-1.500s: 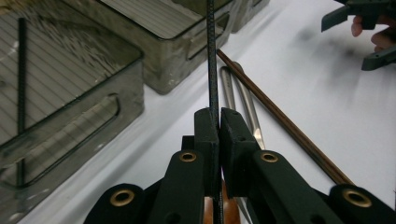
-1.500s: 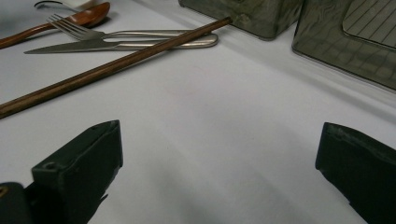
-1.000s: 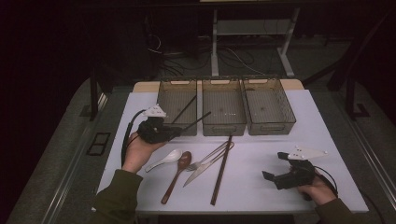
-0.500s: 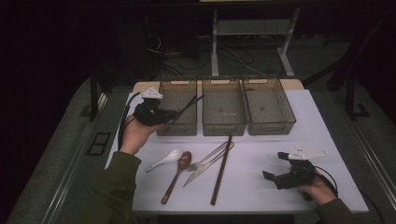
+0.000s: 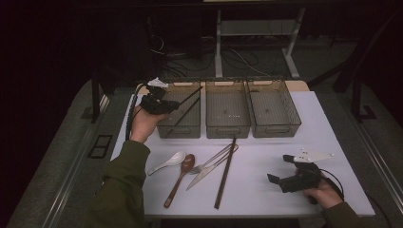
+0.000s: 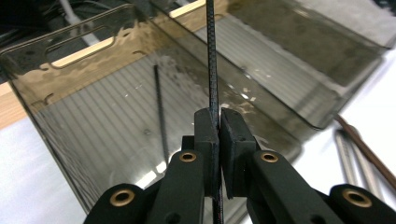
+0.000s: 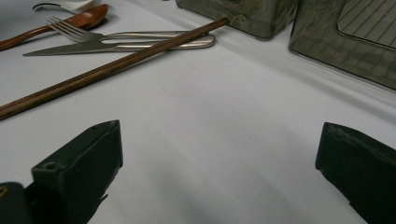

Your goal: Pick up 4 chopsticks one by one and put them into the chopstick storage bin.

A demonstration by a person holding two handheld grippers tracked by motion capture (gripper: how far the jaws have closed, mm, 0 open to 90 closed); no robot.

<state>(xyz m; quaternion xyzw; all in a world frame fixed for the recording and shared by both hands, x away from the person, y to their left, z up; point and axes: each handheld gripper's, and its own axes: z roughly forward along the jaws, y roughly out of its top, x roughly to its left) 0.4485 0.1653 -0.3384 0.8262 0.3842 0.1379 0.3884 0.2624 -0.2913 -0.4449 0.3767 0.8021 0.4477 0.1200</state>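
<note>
Where bin gapes, one chopstick inside

The chopstick in the left gripper has a dark woven, carbon-like weave with a slight sheen; the gripper looks matt black plastic with brass-coloured rivets. The left bin is smoky translucent plastic, glossy, with a ribbed floor; a second dark chopstick lies in it. At 12 o'clock in the right gripper view, the fork and knife are brushed metal. The long chopstick is brown wood, smooth. The brown spoon looks like lacquered wood, glossy. The white spoon looks glazed. The surface is white and matt. The right gripper is matt black.
</note>
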